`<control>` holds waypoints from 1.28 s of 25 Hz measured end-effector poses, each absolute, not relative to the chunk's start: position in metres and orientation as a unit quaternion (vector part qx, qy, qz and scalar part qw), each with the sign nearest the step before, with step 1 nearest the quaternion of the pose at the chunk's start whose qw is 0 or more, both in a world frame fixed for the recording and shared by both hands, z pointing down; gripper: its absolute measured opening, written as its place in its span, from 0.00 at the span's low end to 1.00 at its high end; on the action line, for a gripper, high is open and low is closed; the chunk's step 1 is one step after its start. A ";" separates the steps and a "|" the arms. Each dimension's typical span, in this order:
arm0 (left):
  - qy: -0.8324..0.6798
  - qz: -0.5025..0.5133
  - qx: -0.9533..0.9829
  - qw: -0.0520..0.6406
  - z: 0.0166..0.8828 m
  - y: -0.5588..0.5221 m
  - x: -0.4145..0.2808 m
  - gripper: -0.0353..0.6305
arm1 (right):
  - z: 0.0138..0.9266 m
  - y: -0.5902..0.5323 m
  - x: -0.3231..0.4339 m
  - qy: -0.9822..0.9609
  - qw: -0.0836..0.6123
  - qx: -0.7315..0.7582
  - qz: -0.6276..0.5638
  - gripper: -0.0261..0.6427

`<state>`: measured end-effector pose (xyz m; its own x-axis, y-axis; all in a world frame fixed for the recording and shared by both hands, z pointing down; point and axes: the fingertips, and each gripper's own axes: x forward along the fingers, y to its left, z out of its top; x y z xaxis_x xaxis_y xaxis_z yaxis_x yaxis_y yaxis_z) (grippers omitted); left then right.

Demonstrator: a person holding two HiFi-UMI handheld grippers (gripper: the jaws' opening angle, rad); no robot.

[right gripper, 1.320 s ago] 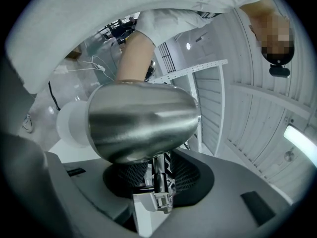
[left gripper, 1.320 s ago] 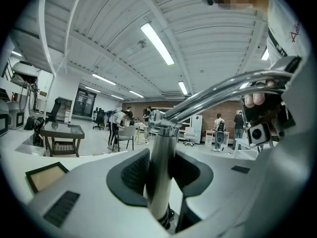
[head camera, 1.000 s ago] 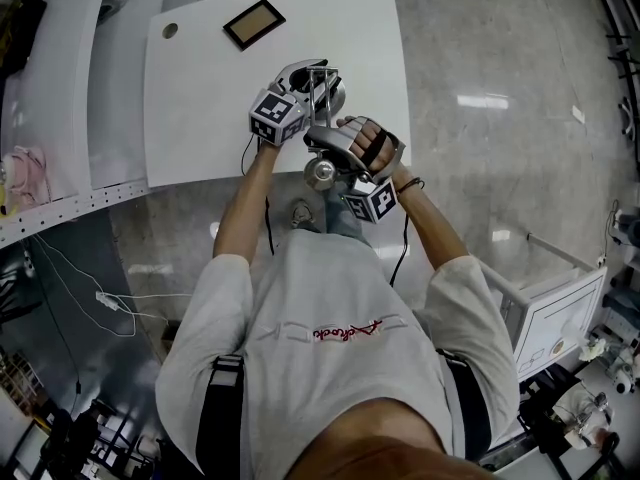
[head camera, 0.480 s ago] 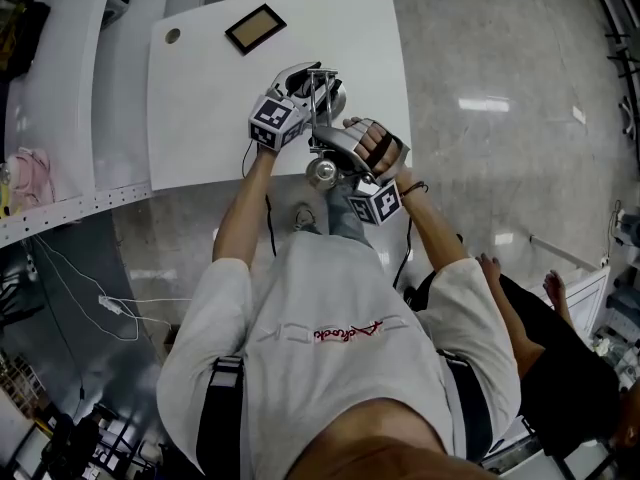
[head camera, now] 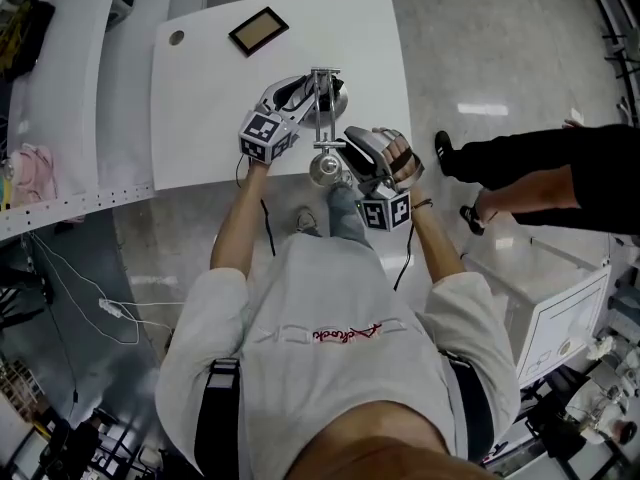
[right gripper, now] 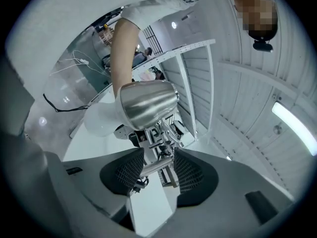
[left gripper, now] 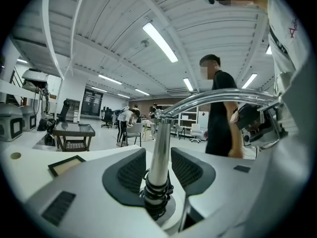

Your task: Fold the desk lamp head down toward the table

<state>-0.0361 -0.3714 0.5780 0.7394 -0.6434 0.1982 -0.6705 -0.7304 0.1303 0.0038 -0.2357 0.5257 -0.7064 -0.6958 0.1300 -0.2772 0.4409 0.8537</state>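
Head view, bench: we see a white bench (head camera: 200,118) with a dark framed panel (head camera: 258,30) near its far edge and the desk lamp (head camera: 322,108) near its front edge.
Head view, lamp head: the shiny lamp head (head camera: 325,171) hangs at the bench's front edge, between the two tools.
Head view, left tool: the left tool (head camera: 308,90) reaches in at the lamp's base.
Head view, right tool: the right tool (head camera: 345,148) sits just beside the lamp head.
Head view, bystander: a person's legs (head camera: 540,173) cross the floor on the right.
Left gripper view, tool: we find the jaws spread and opening, with the upright lamp post (left gripper: 158,143) between the pads and a gap on either side.
Right gripper view, tool: we find the jaws apart and opening around the thin lamp arm (right gripper: 154,165), with room left beside it. The lamp head looms just beyond.
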 end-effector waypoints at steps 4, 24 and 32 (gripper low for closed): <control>-0.365 0.066 0.923 0.098 0.580 -0.359 -0.047 0.29 | 0.532 -0.237 0.021 -0.815 0.248 0.336 -0.402 0.27; -0.384 0.050 0.919 0.077 0.557 -0.319 -0.069 0.08 | 0.521 -0.247 0.057 -0.854 0.107 0.503 -0.083 0.06; -0.391 0.039 0.916 0.081 0.552 -0.285 -0.079 0.08 | 0.525 -0.233 0.072 -0.843 0.002 0.532 0.083 0.06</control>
